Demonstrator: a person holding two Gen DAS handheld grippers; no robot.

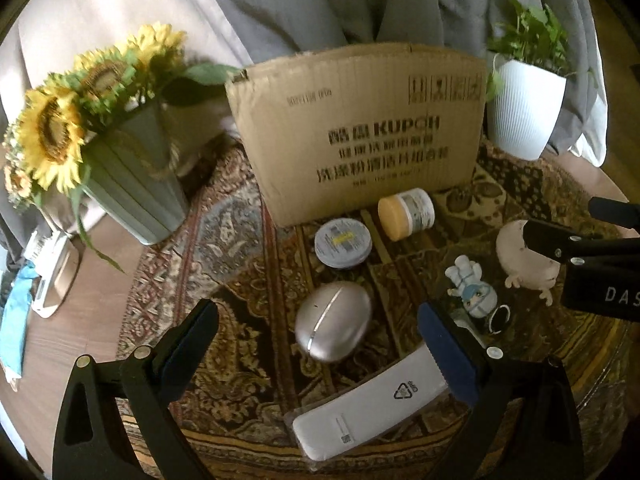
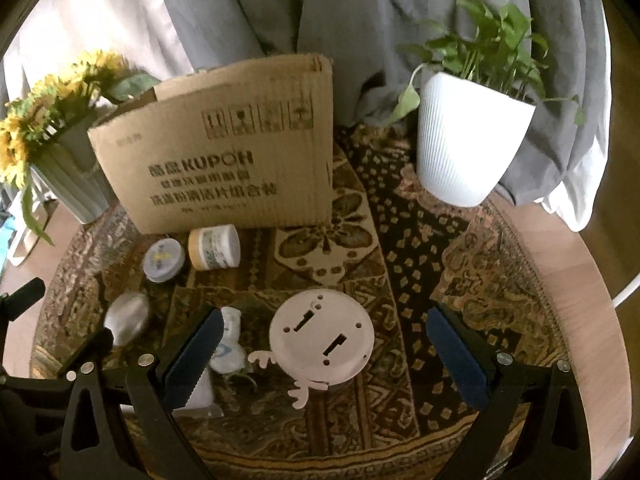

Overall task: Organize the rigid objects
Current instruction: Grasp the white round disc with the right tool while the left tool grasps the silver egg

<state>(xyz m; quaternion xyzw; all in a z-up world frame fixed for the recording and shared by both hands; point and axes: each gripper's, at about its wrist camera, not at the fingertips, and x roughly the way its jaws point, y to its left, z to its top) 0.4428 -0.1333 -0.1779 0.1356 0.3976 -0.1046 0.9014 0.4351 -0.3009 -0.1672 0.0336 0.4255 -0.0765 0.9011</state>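
Left gripper point(image 1: 318, 344), low in the left wrist view, spread wide with nothing between its blue-padded fingers point(image 1: 188, 344), hovering over the patterned oval rug point(image 1: 240, 280); silver egg-shaped case point(image 1: 333, 321) lying in the gap between the jaws, long white plastic device point(image 1: 368, 404) slanting at the bottom of the frame with its far end just beside the right-hand pad. Right gripper point(image 2: 324, 354), likewise released and gaping, poised low in its own view over the pale pink round plastic base with antler-like feet point(image 2: 320, 340), which sits on the rug between the jaws, touching neither. Beyond the tools, a flat grey round tin point(image 1: 343, 243) and a small white jar with a yellow lid point(image 1: 406, 212), lying on its side, both just in front of the open brown cardboard box printed KUPOH point(image 1: 356, 132) at frame centre. Only from the left wrist: the small white-and-blue astronaut figurine point(image 1: 472, 284) in full, right of centre, beside the right tool's black body at the right edge. Only from the right wrist: the slotted, screw-holed flat face of the pink base. Farther out, yellow sunflowers in a grey-green ribbed pot point(image 1: 132, 188) at upper left, leafy green plant in a white ribbed pot point(image 2: 468, 140) at upper right, grey curtain point(image 2: 340, 8) behind.
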